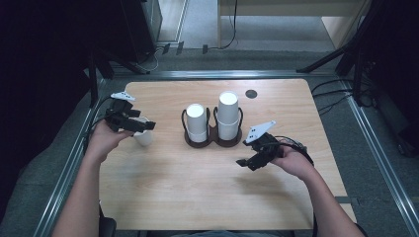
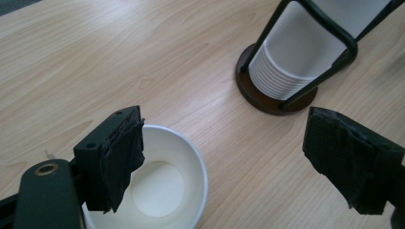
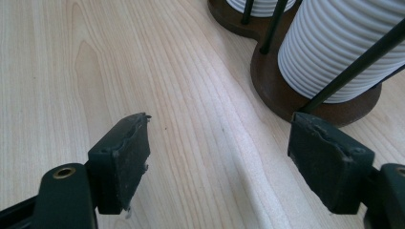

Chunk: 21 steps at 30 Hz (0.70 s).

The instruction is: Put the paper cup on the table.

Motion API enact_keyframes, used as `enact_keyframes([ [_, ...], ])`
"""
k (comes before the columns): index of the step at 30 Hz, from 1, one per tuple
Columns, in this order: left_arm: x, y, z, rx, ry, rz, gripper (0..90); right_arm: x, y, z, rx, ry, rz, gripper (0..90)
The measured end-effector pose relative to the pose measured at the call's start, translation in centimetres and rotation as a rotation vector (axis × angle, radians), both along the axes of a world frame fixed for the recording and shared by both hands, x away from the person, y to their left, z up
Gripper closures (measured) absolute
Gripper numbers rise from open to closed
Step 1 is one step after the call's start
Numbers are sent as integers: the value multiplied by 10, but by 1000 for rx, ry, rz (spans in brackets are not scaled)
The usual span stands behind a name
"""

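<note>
Bench (image 1: 163, 187): two cup stacks (image 1: 227, 116) in holder. Left claw (image 2: 224, 162) wide open over a loose cup (image 2: 165, 191), empty. Right claw (image 3: 229, 162) open, empty, waiting.

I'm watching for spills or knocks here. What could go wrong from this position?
The left gripper is open with one jaw inside the loose paper cup; closing might crush or tip it. The right gripper, open beside the cup holder, could nudge its base and wobble the cup stacks.
</note>
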State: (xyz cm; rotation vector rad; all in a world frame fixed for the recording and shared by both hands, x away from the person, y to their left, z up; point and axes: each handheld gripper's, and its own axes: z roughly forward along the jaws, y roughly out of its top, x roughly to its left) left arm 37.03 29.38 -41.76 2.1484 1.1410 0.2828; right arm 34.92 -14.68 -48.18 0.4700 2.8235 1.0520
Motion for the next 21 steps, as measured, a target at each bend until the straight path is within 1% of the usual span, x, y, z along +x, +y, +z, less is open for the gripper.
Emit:
enact_keyframes([
  [2, -2, -4, 0, -3, 1, -7, 141, 1, 1, 1, 2, -7, 5, 223],
  [6, -7, -14, -2, -2, 11, -30, 140, 2, 2, 1, 2, -5, 13, 223],
  [7, -7, -15, -3, -10, 19, -40, 137, 2, 3, 2, 1, -6, 15, 223],
  [8, -9, -18, -3, -33, 34, -67, 133, 3, 3, 2, 0, -6, 14, 223],
  [11, -12, -25, -4, -45, 31, -86, 132, 3, 4, 2, -4, -6, 14, 222],
  [12, -13, -27, -4, -41, 28, -89, 131, 4, 5, 1, -3, -10, 20, 223],
  [14, -15, -32, -4, -34, 22, -90, 129, 4, 5, 1, -6, -10, 21, 223],
  [16, -17, -35, -5, -46, 19, -96, 128, 4, 6, 1, -7, -10, 23, 223],
  [18, -19, -38, -5, -47, 11, -96, 127, 4, 5, 2, -3, -10, 24, 223],
  [21, -21, -42, -7, -44, 12, -98, 124, 3, 3, 2, -1, -11, 17, 222],
])
